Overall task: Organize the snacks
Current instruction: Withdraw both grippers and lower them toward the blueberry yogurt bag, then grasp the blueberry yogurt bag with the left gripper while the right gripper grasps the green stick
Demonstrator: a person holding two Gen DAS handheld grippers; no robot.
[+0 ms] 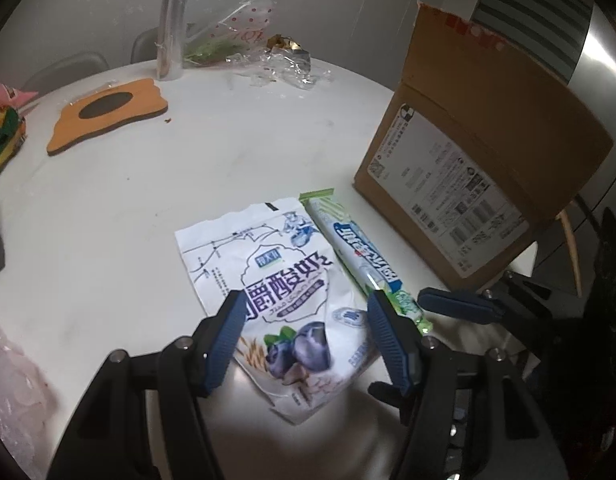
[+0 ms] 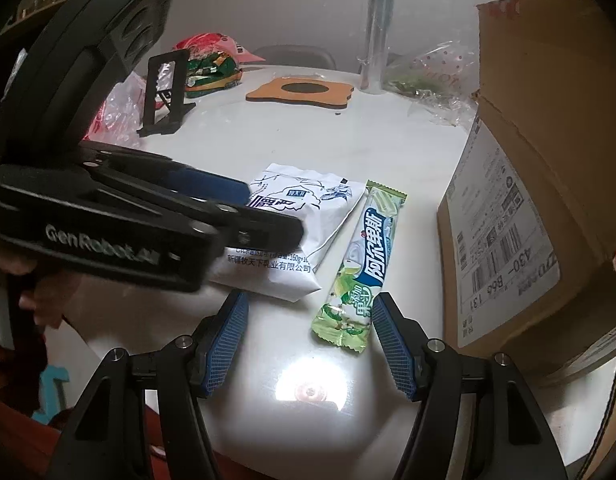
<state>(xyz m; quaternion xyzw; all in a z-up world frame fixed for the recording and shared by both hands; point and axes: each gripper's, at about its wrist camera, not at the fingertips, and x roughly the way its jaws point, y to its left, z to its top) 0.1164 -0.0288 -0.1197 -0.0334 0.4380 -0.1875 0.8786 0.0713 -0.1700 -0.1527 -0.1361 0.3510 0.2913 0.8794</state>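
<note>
A white yogurt-snack pouch (image 1: 283, 280) (image 2: 291, 208) with blueberries printed on it lies on the white round table (image 1: 227, 160). My left gripper (image 1: 308, 308) (image 2: 267, 212) straddles it, its blue pads pressing on the pouch's two sides, and the foil is creased between them. Beside the pouch lies a green and blue candy stick (image 1: 360, 252) (image 2: 368, 264). My right gripper (image 2: 308, 308) hovers open just above the table, the stick's near end lying between its fingers, untouched. One of its fingers (image 1: 456, 304) shows in the left wrist view.
An open cardboard box (image 1: 468, 184) (image 2: 528, 200) stands right of the snacks. Farther back are a wooden coaster (image 2: 303, 90), a clear roll (image 2: 378, 32), crumpled cellophane (image 1: 267, 60), a black stand (image 2: 163, 92) and more snack bags (image 2: 211, 68). A hand holds the left gripper.
</note>
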